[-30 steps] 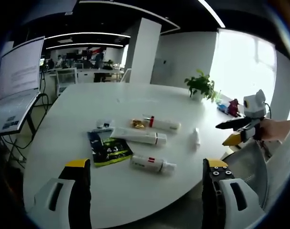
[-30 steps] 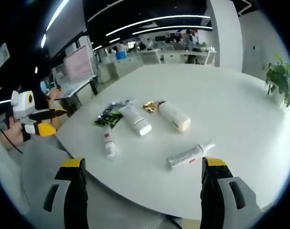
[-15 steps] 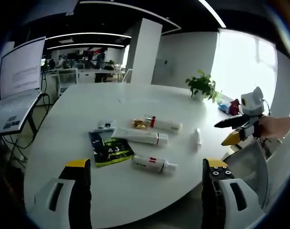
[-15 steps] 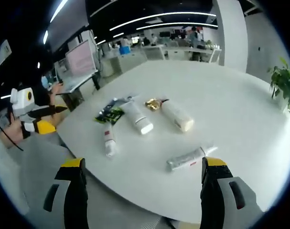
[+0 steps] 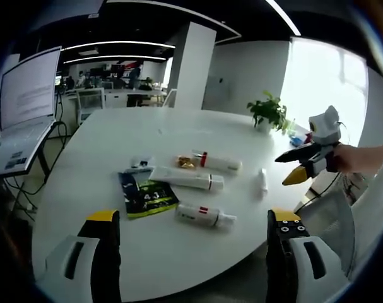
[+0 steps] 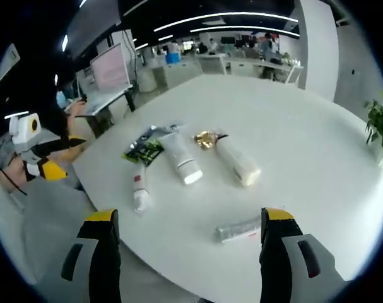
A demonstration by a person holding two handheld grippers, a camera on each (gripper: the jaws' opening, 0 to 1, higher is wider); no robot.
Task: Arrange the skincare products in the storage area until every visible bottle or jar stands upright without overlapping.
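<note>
- Four tubes (image 5: 204, 216) lie flat on the counter (image 5: 103, 145), ahead of both hand-held grippers.
- Left hand-held gripper (image 5: 194, 233) and right hand-held gripper (image 6: 188, 230): jaws apart, empty.
- Advice: take the nearest tube mid-body, then stand it on its cap.

Black jaws with yellow tips and grey-white housings on left gripper (image 5: 188, 222) and right gripper (image 6: 186, 218).

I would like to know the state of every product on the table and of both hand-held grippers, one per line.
Long white tube: lying flat.
Red-banded tube: lying flat.
Red-capped tube: lying flat.
Small tube: lying flat.
Green sachet: flat on the table.
Gold item: resting beside the red-capped tube.
Left hand-held gripper: open, empty.
Right hand-held gripper: open, empty.
</note>
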